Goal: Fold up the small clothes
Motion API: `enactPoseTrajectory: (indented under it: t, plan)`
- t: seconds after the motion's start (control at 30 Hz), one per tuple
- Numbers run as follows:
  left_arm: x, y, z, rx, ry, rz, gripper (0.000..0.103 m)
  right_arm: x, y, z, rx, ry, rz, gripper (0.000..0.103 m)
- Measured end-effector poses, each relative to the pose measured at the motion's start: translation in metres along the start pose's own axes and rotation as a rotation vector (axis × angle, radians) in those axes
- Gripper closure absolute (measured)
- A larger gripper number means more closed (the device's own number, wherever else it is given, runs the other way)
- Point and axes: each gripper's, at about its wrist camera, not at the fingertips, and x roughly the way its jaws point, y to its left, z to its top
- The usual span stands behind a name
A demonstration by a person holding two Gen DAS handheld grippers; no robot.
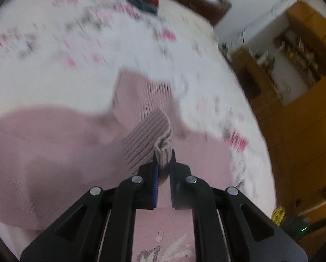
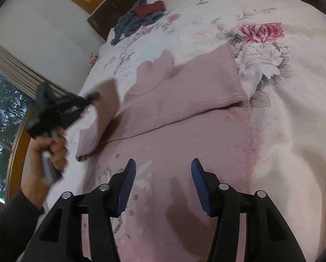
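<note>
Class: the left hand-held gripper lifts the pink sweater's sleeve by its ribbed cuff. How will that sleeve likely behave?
Likely floppy: the pink sweater sleeve sags below the left hand-held gripper. Its ribbed cuff bunches between the jaws, so it probably grips well. Probably light.

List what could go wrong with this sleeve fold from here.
1. The left gripper pinches only the ribbed cuff; if the knit slips out, the sleeve may drop short.
2. The right gripper hovers open above the pink sweater, pinning nothing, so the body may drag and undo the folded sleeve.
</note>
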Motion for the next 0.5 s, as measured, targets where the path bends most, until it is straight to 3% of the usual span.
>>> enactPoseTrajectory:
  t: [0.07, 0.13, 0.2, 0.27, 0.4, 0.5]
  plan:
    - [0.033, 0.006, -0.014, -0.012, 0.071, -0.01, 0.084, 0.003, -0.001, 0.008, 0.004, 0.008, 0.005, 0.049]
    - [0.046, 0.019, -0.022, -0.058, 0.09, -0.045, 0.078, 0.009, -0.001, 0.021, 0.025, 0.021, 0.037, 0.038]
    - [0.036, 0.028, -0.031, -0.116, 0.061, -0.095, 0.049, 0.02, 0.001, 0.04, 0.07, 0.039, 0.091, 0.035]
    - [0.005, 0.044, -0.044, -0.179, -0.032, -0.143, 0.029, 0.034, 0.005, 0.058, 0.115, 0.065, 0.151, 0.032]
    - [-0.071, 0.076, -0.084, -0.24, -0.241, -0.233, 0.022, 0.103, 0.007, 0.09, 0.271, 0.194, 0.272, 0.033]
    - [-0.118, 0.103, -0.113, -0.244, -0.387, -0.24, 0.017, 0.152, 0.012, 0.1, 0.33, 0.304, 0.299, 0.043]
